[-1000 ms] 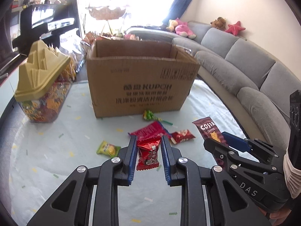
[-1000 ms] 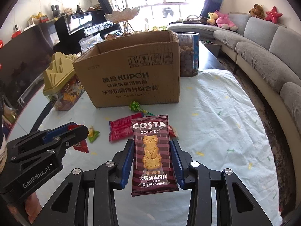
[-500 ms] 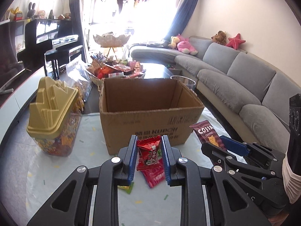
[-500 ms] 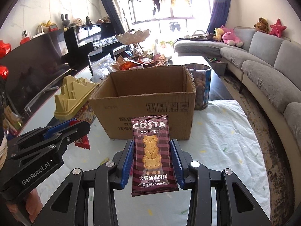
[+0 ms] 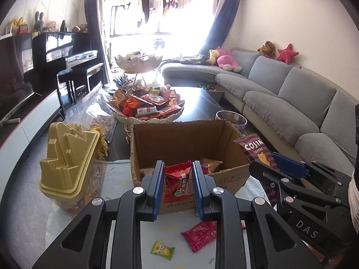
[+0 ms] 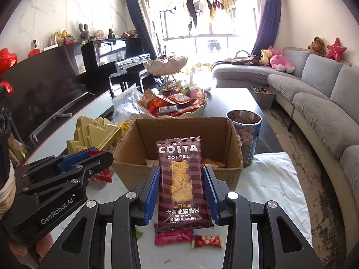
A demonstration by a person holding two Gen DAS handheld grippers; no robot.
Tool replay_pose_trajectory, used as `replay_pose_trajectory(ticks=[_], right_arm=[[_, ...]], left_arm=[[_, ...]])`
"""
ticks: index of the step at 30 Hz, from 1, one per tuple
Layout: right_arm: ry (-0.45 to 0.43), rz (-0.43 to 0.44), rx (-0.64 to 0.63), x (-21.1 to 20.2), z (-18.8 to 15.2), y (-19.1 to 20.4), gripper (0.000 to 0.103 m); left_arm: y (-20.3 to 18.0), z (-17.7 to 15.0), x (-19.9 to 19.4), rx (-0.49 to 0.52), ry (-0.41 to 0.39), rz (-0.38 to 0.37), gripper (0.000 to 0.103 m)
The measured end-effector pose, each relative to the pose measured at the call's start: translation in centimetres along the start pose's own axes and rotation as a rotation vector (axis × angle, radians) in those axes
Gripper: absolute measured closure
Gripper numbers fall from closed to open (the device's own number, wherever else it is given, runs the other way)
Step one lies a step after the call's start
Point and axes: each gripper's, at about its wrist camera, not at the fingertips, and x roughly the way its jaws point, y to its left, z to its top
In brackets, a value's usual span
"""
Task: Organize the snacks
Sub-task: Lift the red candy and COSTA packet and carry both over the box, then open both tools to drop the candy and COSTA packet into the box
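Both grippers have risen from table level since a second ago; the cardboard box (image 5: 188, 148), then seen side-on, now shows its open interior. The left gripper (image 5: 177, 187) pinches a red snack packet (image 5: 177, 182) upright between its blue pads, held at the box's near rim, likely so it can drop straight in. The right gripper (image 6: 182, 187) clamps a Costa biscuit packet (image 6: 182, 183) by its long edges, label facing the camera, also just short of the rim. A few packets already lie on the box floor. Left on the white cloth (image 6: 273, 179): a red wrapper (image 5: 199, 235), a small green packet (image 5: 162, 250), a small red-and-white sweet (image 6: 207, 241). Beside the box stand a gold-lidded jar (image 5: 67, 165) and a clear tub (image 6: 245, 134); behind it sits a heaped snack bowl (image 5: 148, 109)
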Motion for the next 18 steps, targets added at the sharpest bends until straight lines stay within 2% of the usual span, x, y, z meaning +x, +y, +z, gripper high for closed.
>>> replay_pose_trajectory(ticks=[9,18], right_arm=[[-0.005,-0.002,0.001,2.7,2.9,-0.4,0.063],[0.009,-0.009,0.01,6.1,4.2,-1.0,0.063]], left_arm=[[0.9,2.2,2.8,0.007,-0.003,0.01,0.078],[1.5,3.4,6.2,0.022,0.015,0.026,0.078]])
